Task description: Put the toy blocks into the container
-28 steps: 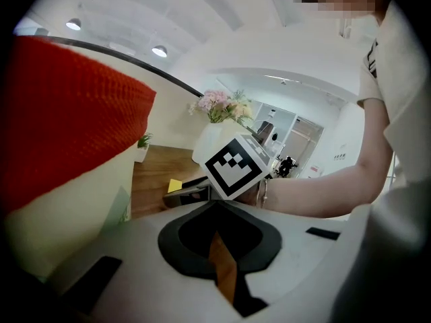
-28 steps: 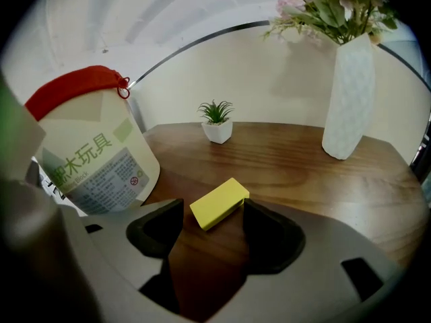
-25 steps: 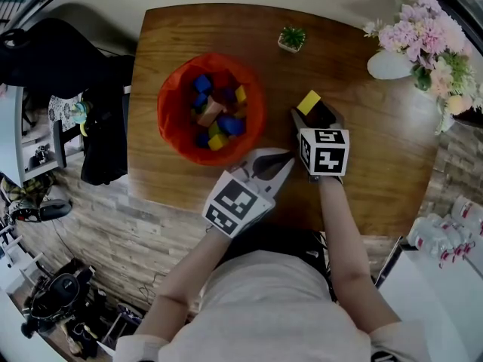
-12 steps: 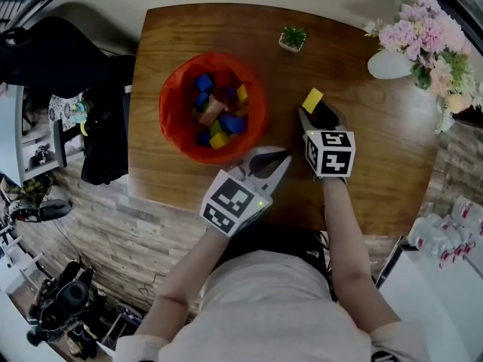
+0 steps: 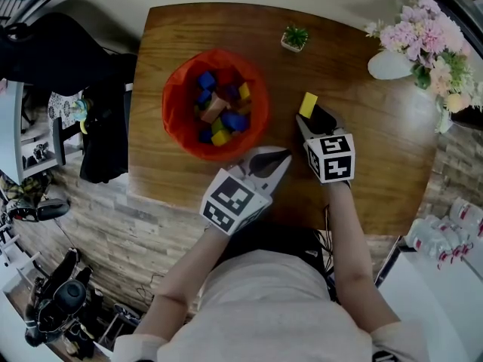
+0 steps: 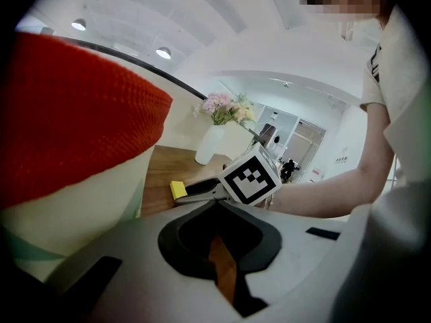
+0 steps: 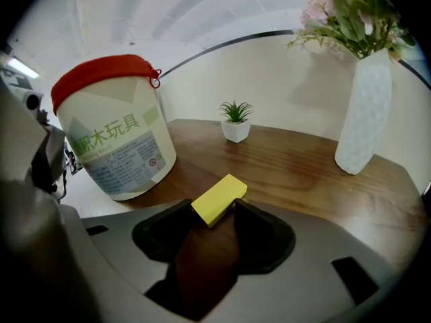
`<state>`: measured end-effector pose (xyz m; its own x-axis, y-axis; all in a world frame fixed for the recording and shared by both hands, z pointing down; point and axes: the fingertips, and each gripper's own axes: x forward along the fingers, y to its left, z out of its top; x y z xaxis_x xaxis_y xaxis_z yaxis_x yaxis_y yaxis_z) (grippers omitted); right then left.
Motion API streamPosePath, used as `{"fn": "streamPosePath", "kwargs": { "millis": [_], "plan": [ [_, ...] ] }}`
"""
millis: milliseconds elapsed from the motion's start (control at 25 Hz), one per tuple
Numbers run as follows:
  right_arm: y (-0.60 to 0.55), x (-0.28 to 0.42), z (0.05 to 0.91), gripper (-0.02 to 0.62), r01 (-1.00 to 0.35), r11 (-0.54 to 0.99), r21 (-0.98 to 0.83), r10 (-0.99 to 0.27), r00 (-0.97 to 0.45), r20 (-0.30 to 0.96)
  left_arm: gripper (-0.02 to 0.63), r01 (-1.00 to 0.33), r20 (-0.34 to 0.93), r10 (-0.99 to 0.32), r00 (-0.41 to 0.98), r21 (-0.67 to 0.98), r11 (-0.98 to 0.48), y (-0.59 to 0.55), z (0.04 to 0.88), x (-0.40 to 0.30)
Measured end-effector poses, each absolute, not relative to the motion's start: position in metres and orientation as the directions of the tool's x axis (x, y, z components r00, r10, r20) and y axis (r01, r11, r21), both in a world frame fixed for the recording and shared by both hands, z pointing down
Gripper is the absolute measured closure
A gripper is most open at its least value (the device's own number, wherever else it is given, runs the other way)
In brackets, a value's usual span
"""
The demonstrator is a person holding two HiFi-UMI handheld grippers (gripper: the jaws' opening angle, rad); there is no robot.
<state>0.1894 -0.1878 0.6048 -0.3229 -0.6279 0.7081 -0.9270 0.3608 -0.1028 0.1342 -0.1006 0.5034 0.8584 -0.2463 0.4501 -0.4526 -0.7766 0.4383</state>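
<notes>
Right gripper (image 7: 214, 204), jaws just closing, pinches a yellow block (image 7: 219, 196). Left gripper (image 6: 218, 204) is closed and empty. Only the head view shows blocks (image 5: 219, 111) inside the red container (image 5: 172, 96).

This looks like a home-styled room, most likely a staged studio corner. A small wooden bench (image 5: 362, 164) stands on pale plank flooring (image 5: 113, 217). At the bench's far right a white vase (image 5: 389, 65) holds pink flowers (image 5: 426, 29), and a tiny potted plant (image 5: 293, 38) sits at its far edge. A red tub (image 5: 172, 100) of coloured toy blocks (image 5: 219, 108) adds a domestic note. Dark clothing (image 5: 98, 149) hangs left of the bench (over a chair or a rack, unclear which). Camera gear (image 5: 56, 308) lies on the floor at near left. The left gripper view shows a white ceiling with recessed lights (image 6: 79, 24) and glass doors (image 6: 289, 130) far off.
</notes>
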Motion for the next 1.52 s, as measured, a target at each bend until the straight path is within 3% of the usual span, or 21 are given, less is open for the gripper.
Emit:
{"fn": "streamPosePath", "kwargs": {
  "millis": [160,360,720,1520],
  "plan": [
    [-0.188,0.188,0.606,0.377,-0.946,0.31,-0.092,-0.642,-0.279,0.714,0.592,-0.448,0.449,-0.241,0.86,0.441,-0.777,-0.1,0.504,0.133],
    [-0.192,0.186,0.606,0.327,-0.969,0.227,-0.096,-0.662,-0.226,0.715,0.592,-0.443,0.448,-0.234,0.863,0.445,-0.778,-0.097,0.503,0.131],
    [-0.193,0.192,0.607,0.396,-0.976,0.211,-0.063,-0.666,-0.19,0.721,0.592,-0.44,0.451,-0.223,0.864,0.462,-0.77,-0.094,0.506,0.122],
    [-0.18,0.187,0.529,0.41,-0.982,0.178,-0.068,-0.773,-0.182,0.608,0.592,-0.438,0.408,-0.265,0.874,0.424,-0.793,-0.085,0.477,0.086]
  ]
}}
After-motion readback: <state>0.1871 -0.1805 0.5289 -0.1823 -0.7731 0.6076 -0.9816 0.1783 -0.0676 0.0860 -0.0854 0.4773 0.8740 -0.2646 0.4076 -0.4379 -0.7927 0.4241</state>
